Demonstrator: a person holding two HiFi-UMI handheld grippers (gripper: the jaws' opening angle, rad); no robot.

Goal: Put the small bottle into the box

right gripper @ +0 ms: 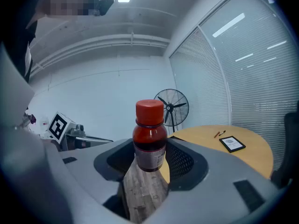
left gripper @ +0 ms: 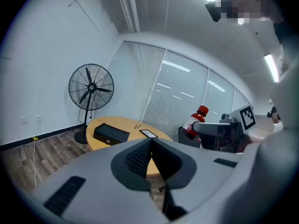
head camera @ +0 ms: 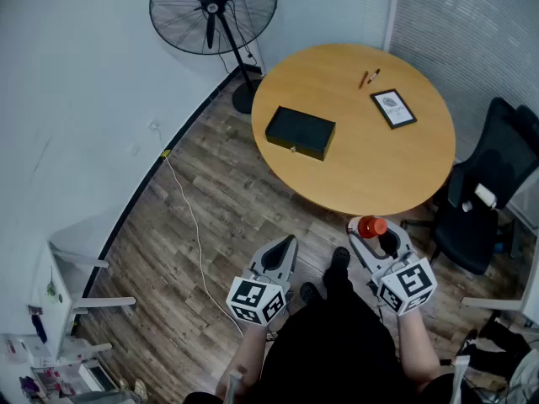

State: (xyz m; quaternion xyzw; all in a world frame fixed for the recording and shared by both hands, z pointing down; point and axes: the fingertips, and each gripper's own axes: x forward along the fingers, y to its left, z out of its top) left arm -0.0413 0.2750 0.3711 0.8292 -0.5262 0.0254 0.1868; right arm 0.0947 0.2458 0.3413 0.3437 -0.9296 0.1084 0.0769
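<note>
My right gripper [head camera: 376, 236] pinches the small bottle [right gripper: 150, 139] upright between wide fingers [right gripper: 180, 160], near me and short of the worktop [head camera: 362, 171] where the black box [head camera: 300, 132] lies far left, while my left gripper [head camera: 286, 245] has its fingers pressed together.

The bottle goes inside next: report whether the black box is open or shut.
Shut. The black box shows its lid flat down, no gap.

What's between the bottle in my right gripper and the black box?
Nothing but bare tabletop, as the head view shows, between the bottle in the right gripper and the box.
</note>
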